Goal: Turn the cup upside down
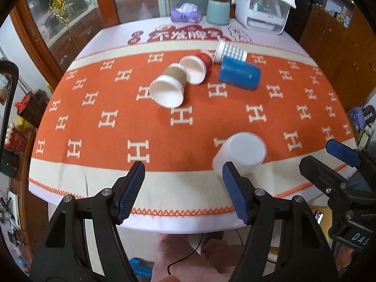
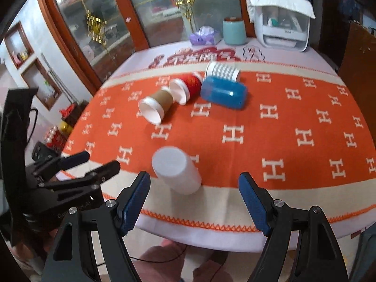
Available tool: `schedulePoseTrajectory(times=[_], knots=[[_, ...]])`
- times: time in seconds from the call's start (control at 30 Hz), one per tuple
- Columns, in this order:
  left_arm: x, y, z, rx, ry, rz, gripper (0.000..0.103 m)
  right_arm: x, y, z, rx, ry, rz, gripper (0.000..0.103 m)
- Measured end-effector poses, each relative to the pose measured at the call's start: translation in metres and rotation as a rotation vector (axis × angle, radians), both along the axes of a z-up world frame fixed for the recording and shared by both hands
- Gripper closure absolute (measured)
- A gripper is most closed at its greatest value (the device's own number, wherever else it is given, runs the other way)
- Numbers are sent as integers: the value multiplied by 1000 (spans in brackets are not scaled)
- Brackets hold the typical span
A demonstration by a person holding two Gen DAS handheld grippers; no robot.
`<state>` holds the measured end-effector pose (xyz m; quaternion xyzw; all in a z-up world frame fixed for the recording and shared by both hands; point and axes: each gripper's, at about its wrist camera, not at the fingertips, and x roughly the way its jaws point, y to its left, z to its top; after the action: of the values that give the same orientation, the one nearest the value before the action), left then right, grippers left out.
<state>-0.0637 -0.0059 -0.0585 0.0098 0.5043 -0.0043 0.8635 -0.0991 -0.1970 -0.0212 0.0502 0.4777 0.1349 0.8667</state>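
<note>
My left gripper [image 1: 183, 189] hangs wide open with nothing in it, low in its frame. My right gripper [image 2: 195, 198] gapes just as wide, empty too. The white cup [image 2: 176, 170] stands upside down (base up) at the lower centre of the right view, on the orange cloth [image 2: 282, 127]. Upper centre: brown cup [image 2: 155, 105], red cup [image 2: 188, 87] and blue cup [image 2: 224, 92] lie on their sides.

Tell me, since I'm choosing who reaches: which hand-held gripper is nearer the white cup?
Left, narrowly. The left hand-held gripper has one finger overlapping the white cup, cup ahead to its right. The right hand-held gripper sits just behind it, cup ahead to its left.
</note>
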Motion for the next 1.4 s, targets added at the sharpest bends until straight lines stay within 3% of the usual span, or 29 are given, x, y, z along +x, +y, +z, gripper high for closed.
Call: schedulePoseTrajectory(times=[0.23,0.47,0.73,1.4], knots=[[-5,-8,44,-12,-93,-6,36,-9,-2,56,31,-83,-16,21],[-10,-14,72,-40,-148,19,35,-17,-3,89,35,-131,-38,20],[-15,-22,87,-16,-206,38,35,-19,-9,98,37,-138,-54,20],[-12,-21,86,3,-207,36,35,-15,-13,91,37,-137,-65,20]])
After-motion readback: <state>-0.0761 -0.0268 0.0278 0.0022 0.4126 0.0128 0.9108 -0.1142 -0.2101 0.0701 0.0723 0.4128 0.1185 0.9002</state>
